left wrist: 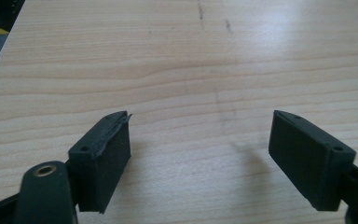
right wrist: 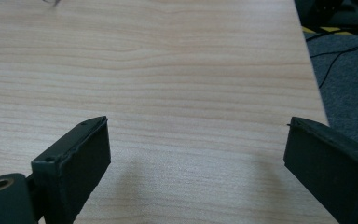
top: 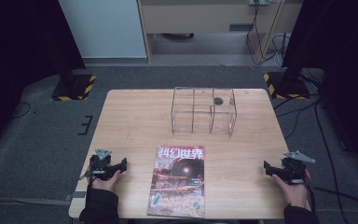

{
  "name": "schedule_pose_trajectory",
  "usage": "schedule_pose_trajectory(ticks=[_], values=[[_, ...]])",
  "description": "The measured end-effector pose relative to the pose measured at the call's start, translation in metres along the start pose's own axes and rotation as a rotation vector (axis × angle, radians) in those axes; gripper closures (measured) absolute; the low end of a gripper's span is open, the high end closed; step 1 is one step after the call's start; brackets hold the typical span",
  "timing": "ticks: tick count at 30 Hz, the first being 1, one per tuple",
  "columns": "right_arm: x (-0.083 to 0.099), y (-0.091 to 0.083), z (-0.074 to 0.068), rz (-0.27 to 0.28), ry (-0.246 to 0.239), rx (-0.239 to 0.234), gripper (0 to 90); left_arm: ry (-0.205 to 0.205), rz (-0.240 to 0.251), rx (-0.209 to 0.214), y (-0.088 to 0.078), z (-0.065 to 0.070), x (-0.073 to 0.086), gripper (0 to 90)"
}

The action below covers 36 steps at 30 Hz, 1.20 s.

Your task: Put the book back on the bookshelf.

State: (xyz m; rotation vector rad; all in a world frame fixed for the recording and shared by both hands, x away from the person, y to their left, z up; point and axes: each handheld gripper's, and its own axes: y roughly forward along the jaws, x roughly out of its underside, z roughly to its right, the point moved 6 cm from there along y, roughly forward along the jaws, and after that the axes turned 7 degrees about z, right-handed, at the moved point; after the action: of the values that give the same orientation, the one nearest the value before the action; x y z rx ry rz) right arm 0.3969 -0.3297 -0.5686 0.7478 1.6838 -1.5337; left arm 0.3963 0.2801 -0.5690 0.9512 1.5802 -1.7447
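Left gripper point(top: 121, 164) rests near the table's point(top: 135, 116) left edge, jaws spread wide, nothing between them but bare wood. Right gripper point(top: 266, 167) sits near the right edge, jaws likewise wide apart and empty. Magazine point(top: 178, 179) lies flat between the two, closer to the left gripper, well apart from the right. Clear acrylic rack point(top: 204, 111) stands beyond both grippers, toward the far edge.

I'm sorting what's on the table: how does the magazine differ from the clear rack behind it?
The magazine lies flat at the near edge; the clear rack stands upright farther back. The magazine is opaque with a red printed cover; the rack is see-through, divided into compartments. Both rest on the wooden table, untouched.
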Motion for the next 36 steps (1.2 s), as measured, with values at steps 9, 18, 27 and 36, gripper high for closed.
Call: schedule_pose_trajectory(ticks=[9,18,27,36], values=[[-0.024,-0.018,-0.019,0.055,-0.017,-0.062,10.0,-0.011,0.055,0.063,-0.01,0.017,-0.008,28.9],[-0.049,-0.033,-0.047,0.117,-0.007,-0.124,9.8,0.002,0.081,0.103,-0.017,0.039,-0.01,32.9],[-0.065,-0.034,-0.078,0.132,-0.036,-0.171,10.0,-0.013,0.111,0.138,-0.023,0.055,-0.011,35.8],[-0.082,-0.033,-0.111,0.158,-0.044,-0.234,10.9,-0.004,0.109,0.173,-0.025,0.068,-0.01,38.6]])
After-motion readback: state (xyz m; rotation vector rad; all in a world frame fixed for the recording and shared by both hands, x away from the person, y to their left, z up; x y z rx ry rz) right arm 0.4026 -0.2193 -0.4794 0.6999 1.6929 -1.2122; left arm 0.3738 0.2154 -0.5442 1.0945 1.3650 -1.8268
